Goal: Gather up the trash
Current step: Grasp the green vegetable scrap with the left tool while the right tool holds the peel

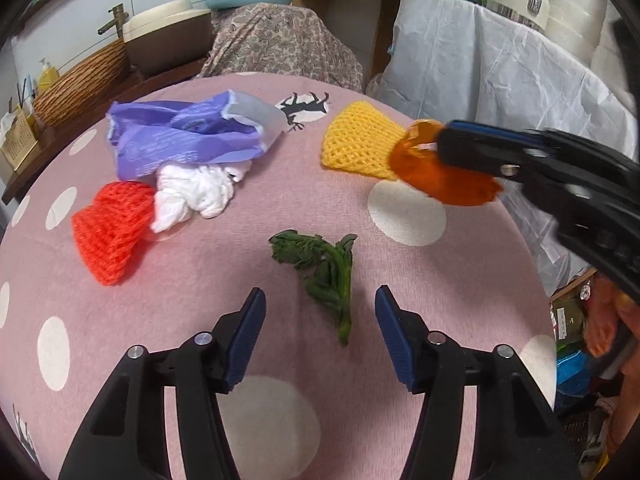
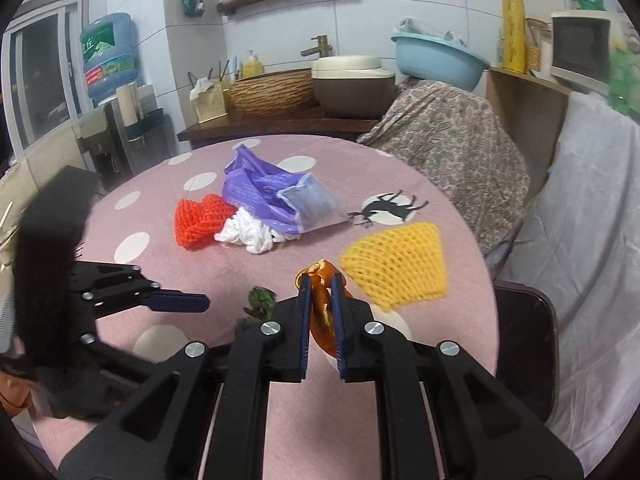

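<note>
pink dotted surface: right gripper jaws pinch orange peel; left gripper jaws half-open astride green leaf at 12 o'clock; thin leaf may slip.

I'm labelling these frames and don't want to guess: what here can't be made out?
- Orange peel: mostly covered by the right gripper shut on it in the right wrist view; motion-blurred in the left wrist view.
- Green leaf: lower part hidden behind that gripper's body, right wrist view.
- Purple plastic bag: contents hidden by its own folds, both views.
- White crumpled wad: partly under the bag; tissue or plastic unclear.
- Left gripper: blurred, right wrist view.
</note>
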Available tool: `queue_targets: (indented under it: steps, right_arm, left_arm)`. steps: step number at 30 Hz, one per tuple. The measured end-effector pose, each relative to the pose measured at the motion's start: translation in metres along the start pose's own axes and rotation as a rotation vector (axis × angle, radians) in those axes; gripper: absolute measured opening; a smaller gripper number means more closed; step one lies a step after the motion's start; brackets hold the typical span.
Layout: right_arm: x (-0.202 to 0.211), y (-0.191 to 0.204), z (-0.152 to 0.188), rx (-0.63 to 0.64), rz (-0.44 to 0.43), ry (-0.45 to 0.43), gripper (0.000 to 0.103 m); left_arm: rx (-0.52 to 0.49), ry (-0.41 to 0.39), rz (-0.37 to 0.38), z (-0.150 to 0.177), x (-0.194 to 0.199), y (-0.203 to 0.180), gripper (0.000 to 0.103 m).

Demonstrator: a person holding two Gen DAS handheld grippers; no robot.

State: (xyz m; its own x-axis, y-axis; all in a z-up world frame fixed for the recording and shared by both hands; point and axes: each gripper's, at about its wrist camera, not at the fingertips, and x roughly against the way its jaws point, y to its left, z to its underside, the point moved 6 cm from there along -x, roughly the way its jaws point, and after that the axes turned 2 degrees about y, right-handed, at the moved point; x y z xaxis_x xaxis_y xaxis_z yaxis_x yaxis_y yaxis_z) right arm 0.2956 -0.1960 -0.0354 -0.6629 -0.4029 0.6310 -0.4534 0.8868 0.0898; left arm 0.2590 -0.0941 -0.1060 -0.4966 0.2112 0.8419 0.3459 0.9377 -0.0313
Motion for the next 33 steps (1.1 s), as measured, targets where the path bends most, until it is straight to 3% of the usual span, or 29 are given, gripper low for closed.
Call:
queue_targets:
  steps: [7, 11, 15, 26, 33]
  right_arm:
    - [0.026, -0.016, 0.017, -0.005, 0.040, -0.018, 0.011]
    - [0.036, -0.020, 0.023, -0.015, 0.048, -0.034, 0.011]
    - [0.044, -0.023, 0.029, -0.027, 0.046, -0.048, 0.011]
    - [0.060, -0.031, 0.053, -0.065, 0.017, -0.086, 0.011]
    - [0.075, -0.067, 0.061, -0.118, 0.063, -0.102, 0.011]
  left_arm:
    - [0.006, 0.019, -0.042, -0.016, -0.025, -0.007, 0.041]
    - [0.012, 0.014, -0.064, -0.022, -0.029, -0.006, 0.021]
    - [0.022, 0.009, -0.053, -0.023, -0.027, -0.005, 0.014]
    - [-0.009, -0.106, 0.014, -0.004, 0.020, -0.033, 0.013]
    - [-0.057, -0.134, 0.099, -0.031, 0.025, -0.079, 0.013]
